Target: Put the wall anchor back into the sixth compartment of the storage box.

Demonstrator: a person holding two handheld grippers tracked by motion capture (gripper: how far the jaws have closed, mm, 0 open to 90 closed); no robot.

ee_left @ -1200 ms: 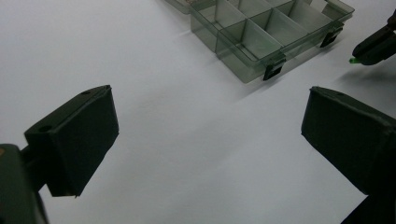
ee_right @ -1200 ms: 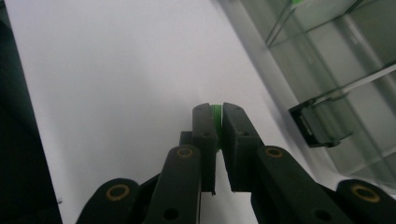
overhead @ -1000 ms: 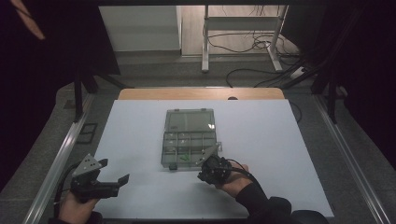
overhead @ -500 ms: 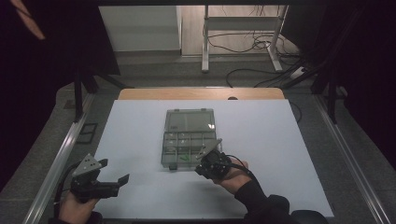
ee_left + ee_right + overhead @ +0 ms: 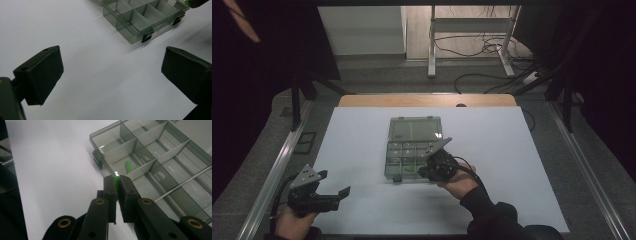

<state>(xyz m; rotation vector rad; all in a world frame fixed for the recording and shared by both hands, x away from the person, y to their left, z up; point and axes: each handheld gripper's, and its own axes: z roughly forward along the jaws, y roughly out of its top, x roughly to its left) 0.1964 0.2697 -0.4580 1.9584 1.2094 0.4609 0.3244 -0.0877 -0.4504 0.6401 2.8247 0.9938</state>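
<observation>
Item: right gripper [image 5: 116,185], frame centre, jaws clenched on green piece [image 5: 116,180] above compartment box [image 5: 160,167] (lower before releasing). Left gripper [image 5: 110,75], jaws released, empty.

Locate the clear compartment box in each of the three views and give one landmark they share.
High view: the compartment box lies mid-table, lid open away from the person, right gripper at its near right corner.
Left gripper view: top right, beyond the open jaws.
Right gripper view: upper right, past the jaws.
Shared landmark: the box's black latch on its front edge.
</observation>
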